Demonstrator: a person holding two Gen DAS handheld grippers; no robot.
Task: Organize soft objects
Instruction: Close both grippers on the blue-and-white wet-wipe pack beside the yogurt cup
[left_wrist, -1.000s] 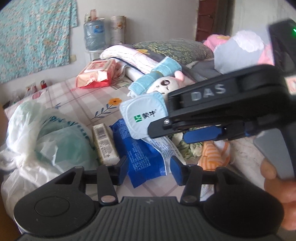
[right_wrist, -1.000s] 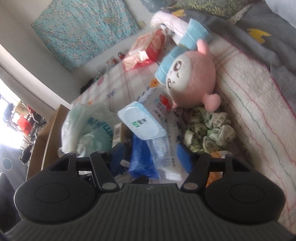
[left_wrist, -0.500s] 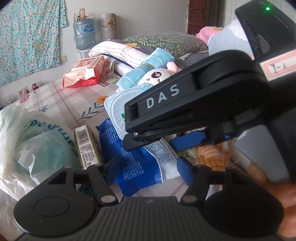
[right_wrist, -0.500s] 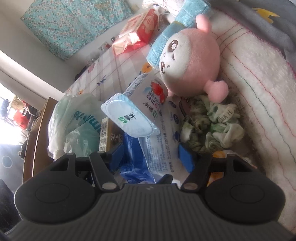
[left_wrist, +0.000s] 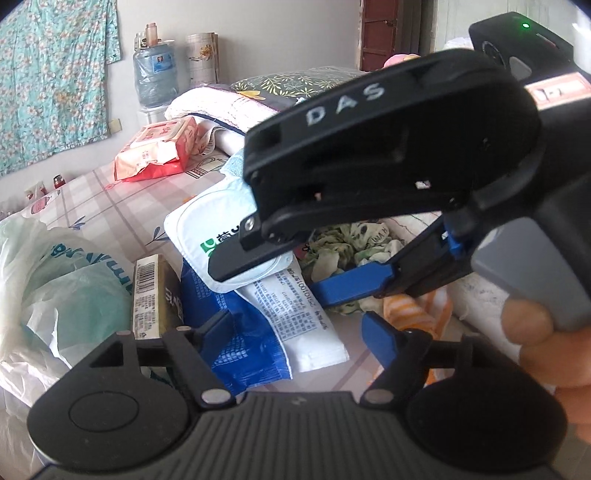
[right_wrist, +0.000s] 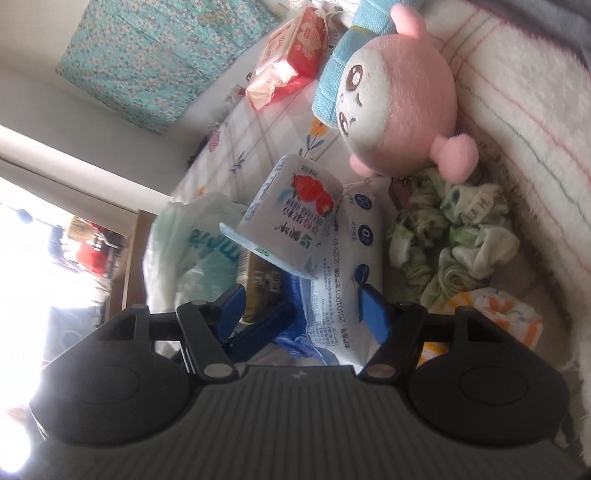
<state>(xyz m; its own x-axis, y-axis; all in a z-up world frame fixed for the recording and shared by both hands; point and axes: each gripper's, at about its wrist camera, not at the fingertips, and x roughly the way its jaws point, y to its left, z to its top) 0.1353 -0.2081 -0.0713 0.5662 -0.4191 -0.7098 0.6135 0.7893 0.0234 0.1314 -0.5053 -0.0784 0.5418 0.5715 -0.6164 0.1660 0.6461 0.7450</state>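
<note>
A pink plush toy (right_wrist: 399, 107) with a blue cloth lies on the bed against a white striped blanket (right_wrist: 517, 122). Below it is a crumpled green-patterned cloth (right_wrist: 454, 240) (left_wrist: 343, 240) and an orange striped cloth (right_wrist: 495, 314) (left_wrist: 417, 306). My right gripper (right_wrist: 306, 310) is open, low over a white packet (right_wrist: 343, 280) and a yogurt cup (right_wrist: 291, 218). It also fills the left wrist view (left_wrist: 284, 273). My left gripper (left_wrist: 299, 332) is open over a blue packet (left_wrist: 236, 332) and the white packet (left_wrist: 295, 317).
A green-white plastic bag (left_wrist: 62, 288) lies at the left, a barcode-labelled box (left_wrist: 151, 295) beside it. A red tissue pack (left_wrist: 159, 147) sits farther back. Pillows and folded bedding (left_wrist: 229, 103) lie at the rear. A water jug (left_wrist: 155, 74) stands by the wall.
Both grippers moved forward, closer to the pile of packets and cloths. The right gripper now fills more of the left wrist view and hides the plush there.
</note>
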